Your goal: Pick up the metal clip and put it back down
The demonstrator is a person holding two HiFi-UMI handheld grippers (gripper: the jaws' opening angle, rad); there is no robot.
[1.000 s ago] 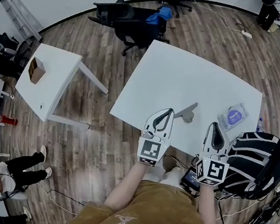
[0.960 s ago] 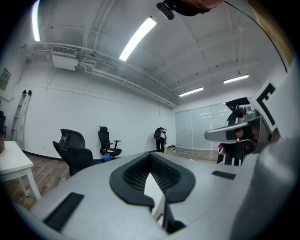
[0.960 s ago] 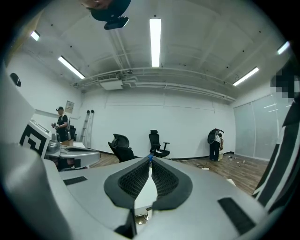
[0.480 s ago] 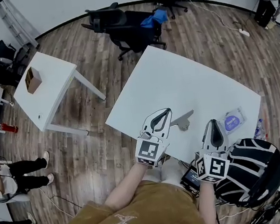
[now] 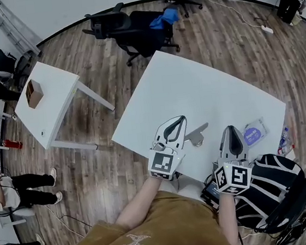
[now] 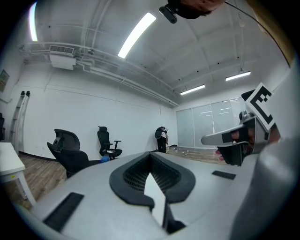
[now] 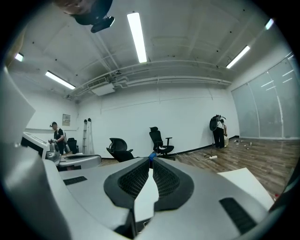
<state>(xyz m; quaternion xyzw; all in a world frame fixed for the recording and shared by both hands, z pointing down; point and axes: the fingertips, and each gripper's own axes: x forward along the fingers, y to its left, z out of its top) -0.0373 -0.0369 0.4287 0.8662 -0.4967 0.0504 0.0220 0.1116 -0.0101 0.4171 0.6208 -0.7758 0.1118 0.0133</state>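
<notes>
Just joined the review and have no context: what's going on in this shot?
A person holds a gripper in each hand over the near edge of the white table. The metal clip lies on the table beside the tip of the left gripper, and neither gripper holds it. The left gripper and the right gripper both have their fingers closed on nothing. A purple-labelled packet lies further right.

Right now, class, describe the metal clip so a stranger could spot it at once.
Start at the big white table mid-room. Near its bottom edge in the head view lies the clip: flat, grey bare metal, unlike the clear packet with a blue label to its right.
</notes>
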